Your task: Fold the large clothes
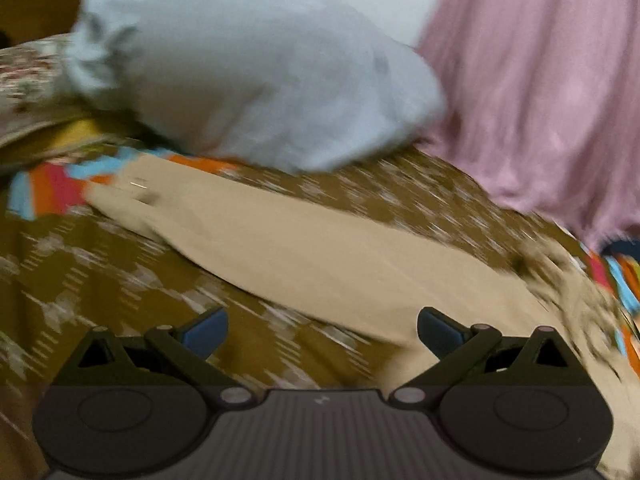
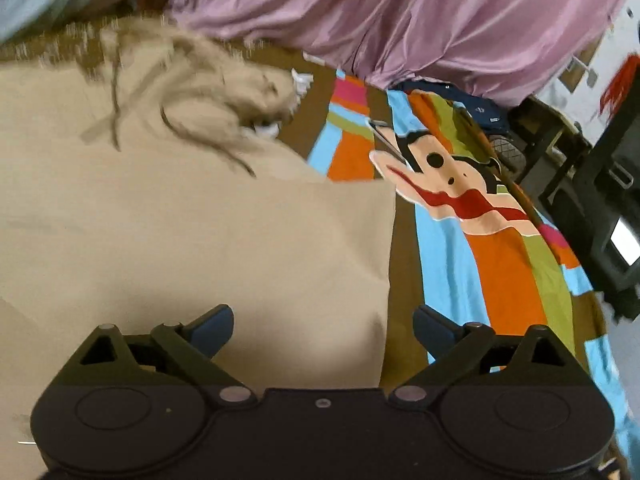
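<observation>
Both the left tool (image 1: 322, 330) and the right tool (image 2: 323, 326) stand wide open and grip nothing, with the beige garment (image 2: 192, 232) spread flat on the patterned bedspread (image 1: 100, 280) just ahead of them, its crumpled end beyond the right tool's left finger.

Bed (image 1: 100, 280) under a brown patterned cover, edged with a bright striped cartoon sheet (image 2: 500, 248). On it: beige trousers (image 1: 320, 248) laid out long, waist end bunched with a drawstring; a pale blue pillow (image 1: 260, 80) at the far side, touching the trousers; a mauve blanket (image 2: 440, 12) heaped along the far edge.
</observation>
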A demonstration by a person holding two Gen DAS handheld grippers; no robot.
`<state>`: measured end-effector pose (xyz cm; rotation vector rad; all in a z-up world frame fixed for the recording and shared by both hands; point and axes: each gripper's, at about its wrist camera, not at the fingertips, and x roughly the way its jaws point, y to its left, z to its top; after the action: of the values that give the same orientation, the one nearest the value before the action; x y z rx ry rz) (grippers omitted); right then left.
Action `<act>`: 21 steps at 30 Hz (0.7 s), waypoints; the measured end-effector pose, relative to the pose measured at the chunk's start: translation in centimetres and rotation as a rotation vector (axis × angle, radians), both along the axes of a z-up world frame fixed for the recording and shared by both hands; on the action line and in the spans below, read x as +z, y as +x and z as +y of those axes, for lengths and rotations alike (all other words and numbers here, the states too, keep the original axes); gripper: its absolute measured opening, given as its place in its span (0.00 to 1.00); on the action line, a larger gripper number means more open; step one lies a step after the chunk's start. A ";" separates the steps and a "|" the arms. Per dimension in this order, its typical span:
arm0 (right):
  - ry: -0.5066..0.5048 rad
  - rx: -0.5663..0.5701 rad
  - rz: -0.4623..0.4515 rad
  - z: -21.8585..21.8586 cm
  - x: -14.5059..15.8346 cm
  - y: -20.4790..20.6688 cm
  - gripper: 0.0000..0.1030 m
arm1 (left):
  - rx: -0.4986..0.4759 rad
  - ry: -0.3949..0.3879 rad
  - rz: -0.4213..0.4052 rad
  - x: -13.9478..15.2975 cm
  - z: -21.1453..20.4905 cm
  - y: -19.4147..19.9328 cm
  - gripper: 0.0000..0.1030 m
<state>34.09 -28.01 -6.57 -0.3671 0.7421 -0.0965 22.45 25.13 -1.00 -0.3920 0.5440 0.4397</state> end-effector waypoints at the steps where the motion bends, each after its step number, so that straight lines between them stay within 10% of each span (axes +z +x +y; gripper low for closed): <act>1: 0.021 0.015 -0.016 0.2 0.9 -0.9 0.96 | 0.033 0.008 0.010 0.3 1.8 0.0 1.00; 9: 0.127 0.201 -0.117 3.2 4.7 -11.8 0.99 | 0.221 0.137 0.186 -0.9 15.6 3.3 0.99; 21: 0.044 0.210 -0.118 6.5 -1.5 -17.0 0.99 | 0.416 -0.192 0.095 -4.4 25.9 5.3 0.69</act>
<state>17.04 -21.54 -8.02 -0.3918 0.5847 0.0956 27.78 51.01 -5.37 -0.6764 0.5997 0.8124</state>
